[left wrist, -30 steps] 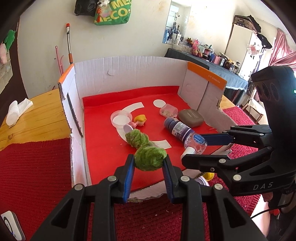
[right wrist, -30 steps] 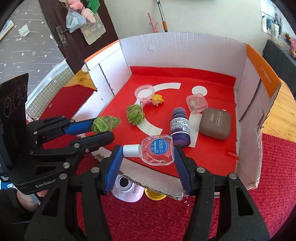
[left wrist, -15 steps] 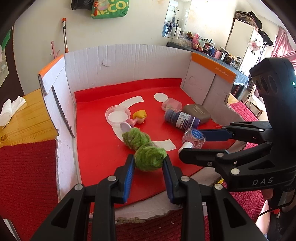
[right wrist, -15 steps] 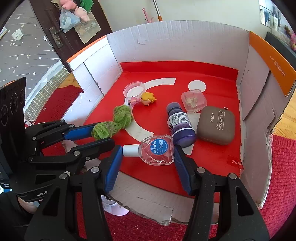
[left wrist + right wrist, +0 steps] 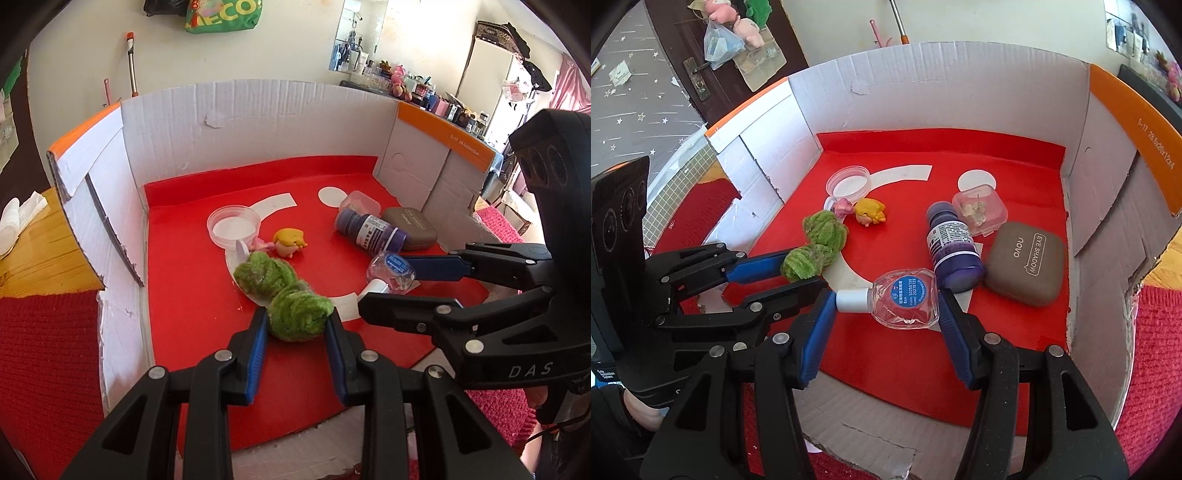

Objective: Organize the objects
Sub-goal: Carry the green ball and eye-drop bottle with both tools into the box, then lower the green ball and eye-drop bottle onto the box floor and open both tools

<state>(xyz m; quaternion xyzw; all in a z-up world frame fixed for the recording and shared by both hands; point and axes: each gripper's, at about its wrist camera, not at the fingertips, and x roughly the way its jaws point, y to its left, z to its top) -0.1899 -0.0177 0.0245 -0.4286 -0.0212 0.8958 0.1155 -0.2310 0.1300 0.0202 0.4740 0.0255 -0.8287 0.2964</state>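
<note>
**Both grippers loaded over the box**

The left gripper (image 5: 297, 325) clamps a green fuzzy ball (image 5: 298, 314), fingers narrowly spread, low over the red floor of the cardboard box (image 5: 258, 122). A second green ball (image 5: 263, 273) lies touching it. The right gripper (image 5: 886, 314) pinches a clear dropper bottle (image 5: 905, 297) lengthwise, beside a purple bottle (image 5: 953, 247).

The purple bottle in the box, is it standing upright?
No, the purple bottle lies on its side on the red liner, its base against the brown eye shadow case.
</note>
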